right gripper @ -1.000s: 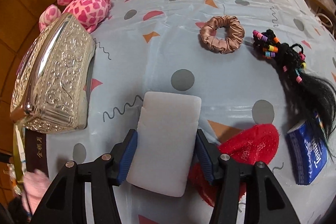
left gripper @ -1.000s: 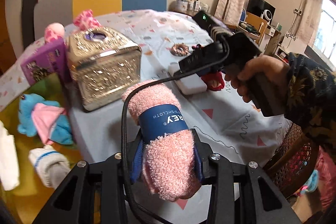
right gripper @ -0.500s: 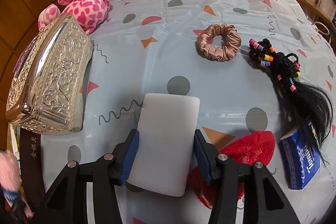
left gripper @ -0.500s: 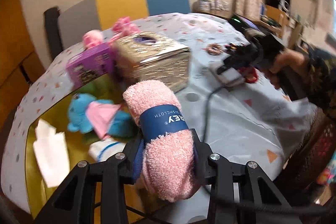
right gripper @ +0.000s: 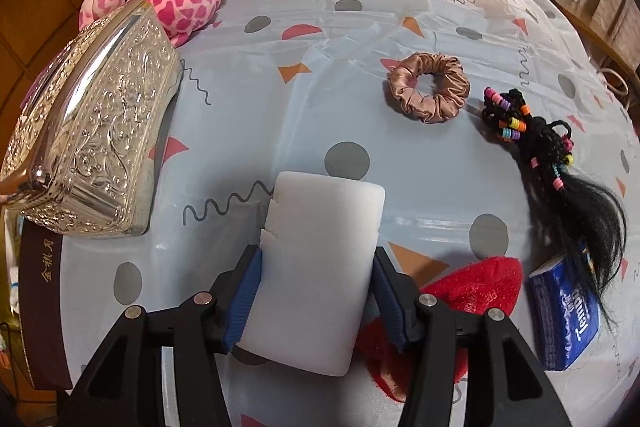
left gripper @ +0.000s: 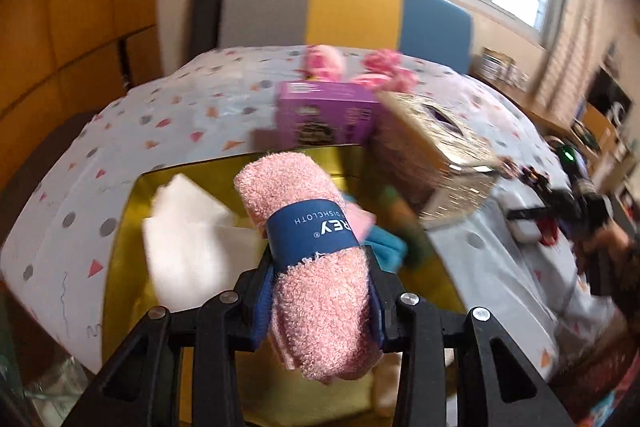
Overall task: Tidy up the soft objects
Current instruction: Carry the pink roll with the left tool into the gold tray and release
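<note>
One container: gold-lined box [left gripper: 132,219], on the dotted tablecloth [right gripper: 360,39].
Box contents: white cloth [left gripper: 180,239], blue plush [left gripper: 386,247].
Left gripper [left gripper: 320,295]: clamped on pink dishcloth roll [left gripper: 308,251], above the box.
Right gripper [right gripper: 318,297]: fingers against white sponge [right gripper: 320,267] on the tablecloth.

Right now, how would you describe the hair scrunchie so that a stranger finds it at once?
Start at the patterned tablecloth in the right wrist view. Beyond the white foam block, toward the far right, lies the scrunchie, just left of the black hair bundle. Alone there, it is a shiny bronze-pink fabric ring with an open centre.
</note>
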Motion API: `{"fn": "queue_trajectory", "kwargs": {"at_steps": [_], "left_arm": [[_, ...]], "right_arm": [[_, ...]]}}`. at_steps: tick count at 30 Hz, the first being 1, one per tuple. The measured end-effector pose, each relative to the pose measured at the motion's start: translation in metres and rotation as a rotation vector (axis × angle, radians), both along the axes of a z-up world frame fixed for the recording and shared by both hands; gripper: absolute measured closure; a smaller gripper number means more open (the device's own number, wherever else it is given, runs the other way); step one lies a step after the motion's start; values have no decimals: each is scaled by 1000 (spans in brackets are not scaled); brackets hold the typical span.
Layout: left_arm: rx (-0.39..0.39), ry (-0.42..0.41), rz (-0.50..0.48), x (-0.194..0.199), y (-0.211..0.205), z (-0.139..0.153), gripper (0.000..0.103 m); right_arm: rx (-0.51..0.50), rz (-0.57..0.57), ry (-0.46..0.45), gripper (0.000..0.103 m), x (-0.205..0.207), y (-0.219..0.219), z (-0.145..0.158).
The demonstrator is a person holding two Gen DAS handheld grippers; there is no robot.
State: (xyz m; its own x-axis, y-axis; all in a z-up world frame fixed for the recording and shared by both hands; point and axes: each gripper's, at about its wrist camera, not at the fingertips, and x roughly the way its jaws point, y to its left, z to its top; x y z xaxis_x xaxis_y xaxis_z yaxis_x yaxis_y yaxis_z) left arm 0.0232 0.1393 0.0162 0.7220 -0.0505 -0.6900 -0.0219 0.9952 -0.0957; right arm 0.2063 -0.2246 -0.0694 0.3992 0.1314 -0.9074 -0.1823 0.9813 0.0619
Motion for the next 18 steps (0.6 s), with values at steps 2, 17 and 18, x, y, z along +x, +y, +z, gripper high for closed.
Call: {"fn": "queue_trajectory", "kwargs": {"at_steps": [2,17,18], "left_arm": [[-22,27,41,9,17,-6,64],[-92,180,168,91,63,-52,52],[-106,169,179,92,67,-52,44]], "right_arm": [[-1,0,-2,48,0,-1,1],[-28,18,-15,48,1,3,2],[-29,18,-16,48,1,3,2]]}}
